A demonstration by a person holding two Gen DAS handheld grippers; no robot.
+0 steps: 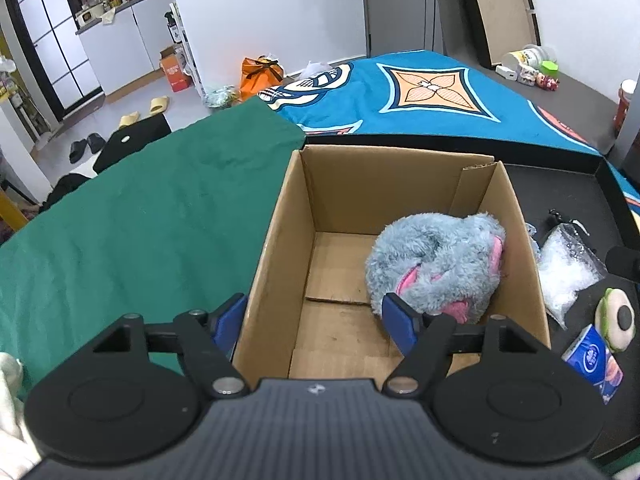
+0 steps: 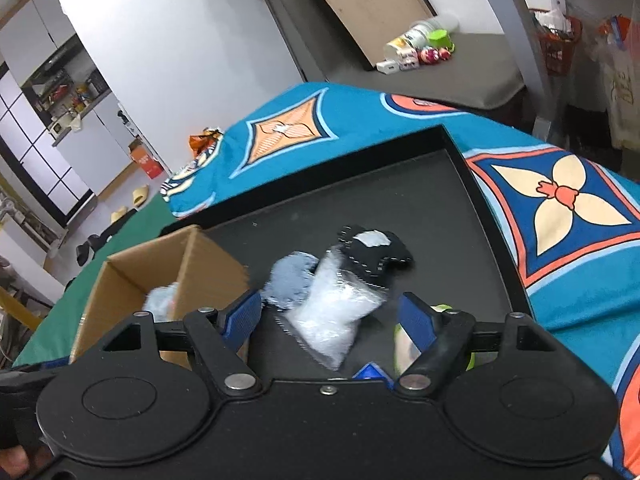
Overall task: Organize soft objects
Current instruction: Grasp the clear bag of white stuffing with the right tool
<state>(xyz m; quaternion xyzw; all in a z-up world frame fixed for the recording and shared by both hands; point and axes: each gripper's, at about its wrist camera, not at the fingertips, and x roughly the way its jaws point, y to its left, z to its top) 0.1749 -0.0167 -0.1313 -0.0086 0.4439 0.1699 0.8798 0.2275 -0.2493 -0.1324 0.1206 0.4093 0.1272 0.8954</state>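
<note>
An open cardboard box (image 1: 280,216) stands on a green cloth (image 1: 140,208); it also shows in the right wrist view (image 2: 120,276). A grey-blue and pink plush toy (image 1: 436,264) lies inside at the right. My left gripper (image 1: 316,320) is open and empty above the box's near left wall. My right gripper (image 2: 332,316) is open and empty above a black tray (image 2: 460,208). On the tray lie a clear bag of white filling (image 2: 340,312), a blue-grey soft piece (image 2: 288,284), a black stitched soft toy (image 2: 372,252) and a green-rimmed plush (image 2: 404,348).
A blue tissue pack (image 1: 592,364) and a green and cream plush (image 1: 616,320) lie on the tray right of the box. A blue patterned blanket (image 1: 420,92) covers the bed behind. White cloth (image 1: 12,400) lies at my lower left.
</note>
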